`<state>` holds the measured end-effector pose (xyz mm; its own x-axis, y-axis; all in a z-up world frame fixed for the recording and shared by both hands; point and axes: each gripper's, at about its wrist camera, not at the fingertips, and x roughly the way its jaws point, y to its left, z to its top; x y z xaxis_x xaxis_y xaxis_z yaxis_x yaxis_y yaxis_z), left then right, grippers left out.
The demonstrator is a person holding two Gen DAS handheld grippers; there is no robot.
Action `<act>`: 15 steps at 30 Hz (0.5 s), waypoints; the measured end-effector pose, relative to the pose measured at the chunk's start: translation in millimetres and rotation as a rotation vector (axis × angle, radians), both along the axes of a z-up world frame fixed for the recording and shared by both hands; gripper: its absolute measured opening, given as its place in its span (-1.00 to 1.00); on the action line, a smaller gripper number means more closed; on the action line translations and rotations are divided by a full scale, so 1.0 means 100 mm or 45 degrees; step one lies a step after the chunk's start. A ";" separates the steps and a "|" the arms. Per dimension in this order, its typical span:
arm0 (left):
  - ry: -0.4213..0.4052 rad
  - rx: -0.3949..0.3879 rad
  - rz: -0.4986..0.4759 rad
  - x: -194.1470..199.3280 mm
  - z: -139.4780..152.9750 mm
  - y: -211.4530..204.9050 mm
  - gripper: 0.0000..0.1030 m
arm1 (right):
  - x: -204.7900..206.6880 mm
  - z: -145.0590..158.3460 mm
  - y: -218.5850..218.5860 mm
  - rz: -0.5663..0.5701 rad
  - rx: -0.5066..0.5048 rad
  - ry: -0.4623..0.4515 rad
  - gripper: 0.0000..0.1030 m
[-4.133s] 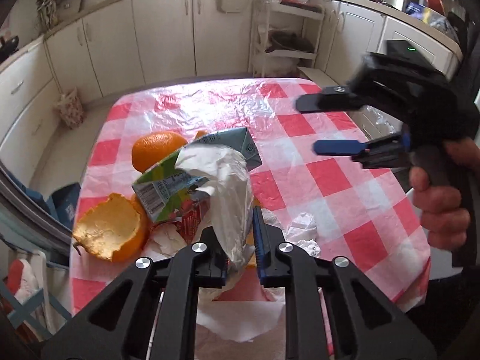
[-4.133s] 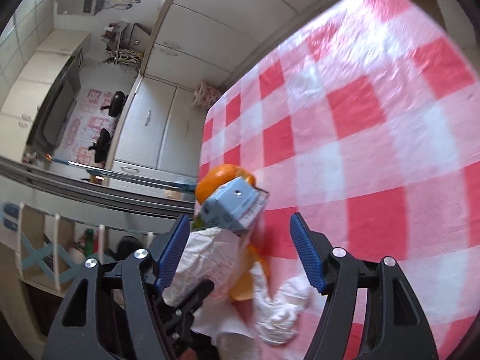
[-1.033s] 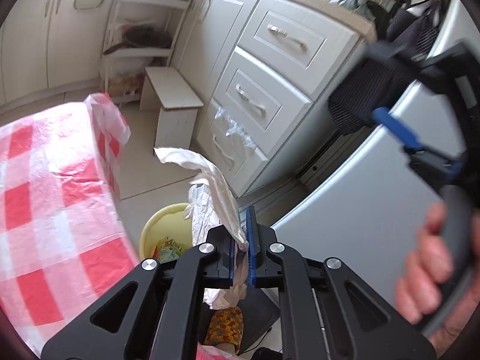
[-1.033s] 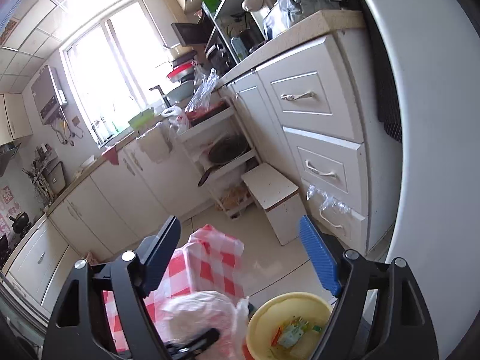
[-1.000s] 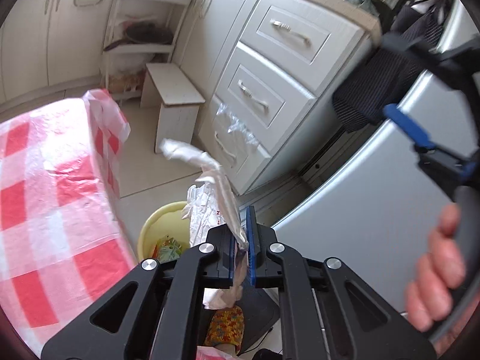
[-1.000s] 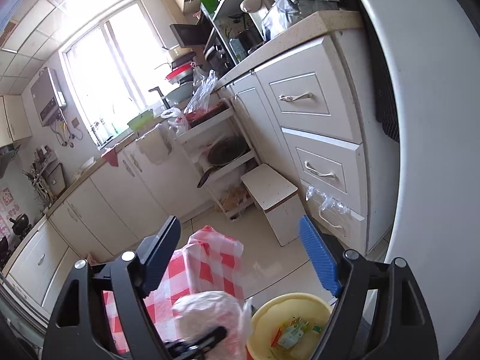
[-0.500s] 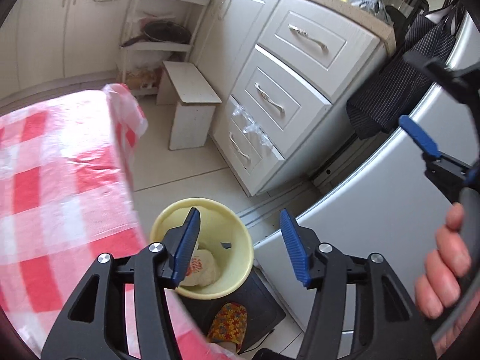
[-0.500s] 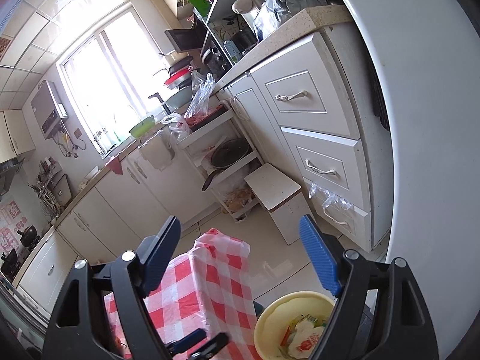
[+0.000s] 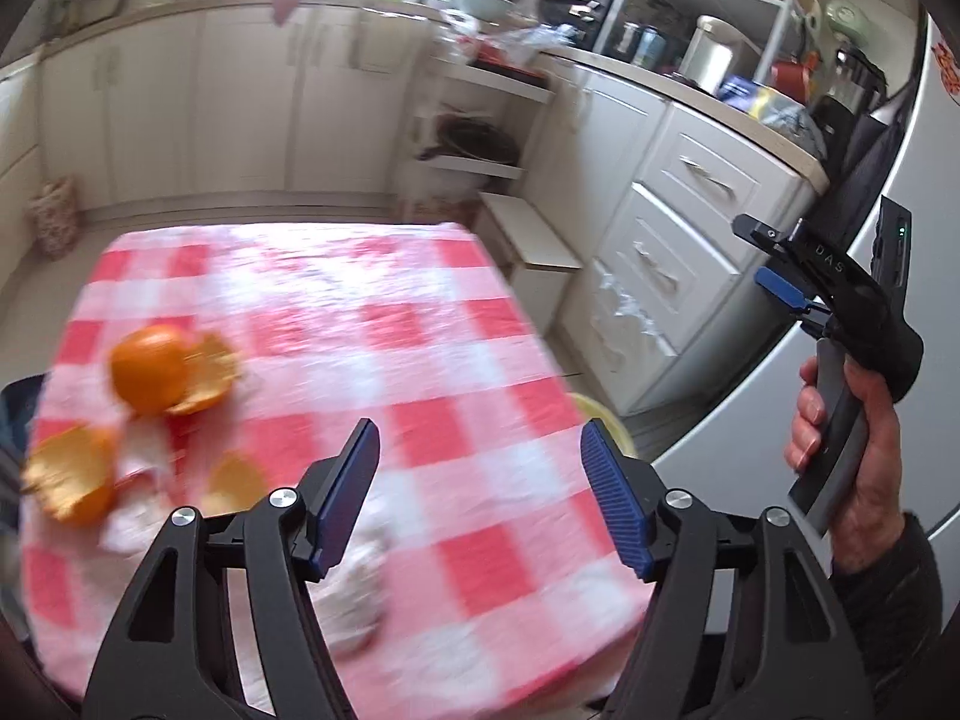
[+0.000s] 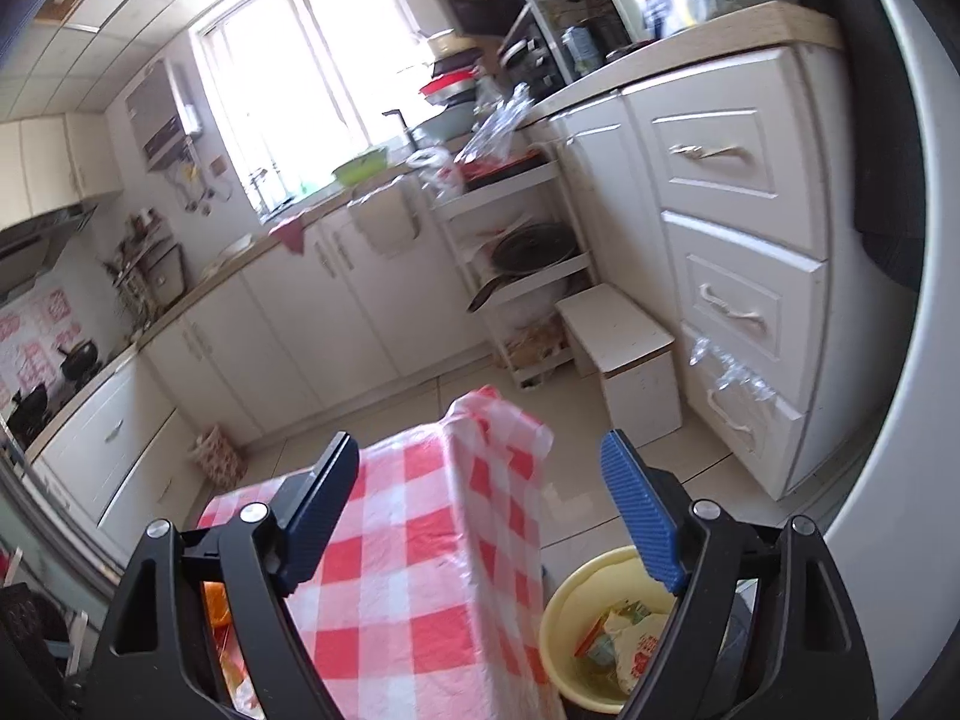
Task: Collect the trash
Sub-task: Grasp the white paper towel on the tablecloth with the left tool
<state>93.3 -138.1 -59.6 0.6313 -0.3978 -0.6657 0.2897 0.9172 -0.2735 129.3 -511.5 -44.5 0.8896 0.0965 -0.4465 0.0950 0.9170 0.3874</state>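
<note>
My left gripper (image 9: 480,498) is open and empty above the red-and-white checked table (image 9: 420,324). On the table's left lie a whole orange (image 9: 147,367), orange peels (image 9: 72,480) and a crumpled white tissue (image 9: 354,600), all blurred. My right gripper (image 10: 480,516) is open and empty, held off the table's right side; it also shows in the left wrist view (image 9: 774,258). The yellow trash bin (image 10: 570,600) stands on the floor beside the table and holds a carton and wrappers (image 10: 630,636). Only its rim (image 9: 594,414) shows past the table edge in the left wrist view.
White cabinets and drawers (image 10: 738,300) line the right wall beside a grey fridge (image 9: 900,180). A small white stool (image 10: 630,354) and a shelf rack with pans (image 10: 528,252) stand on the floor beyond the table.
My left gripper has let the tissue and wrappers fall into the yellow bin, opened, and swung back left over the table. The right gripper has stayed open near the bin.
</note>
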 end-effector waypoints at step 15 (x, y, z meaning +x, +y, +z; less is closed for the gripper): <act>0.262 0.171 0.205 -0.76 -0.68 1.31 0.39 | 0.39 -0.72 2.34 0.894 -0.235 0.339 0.55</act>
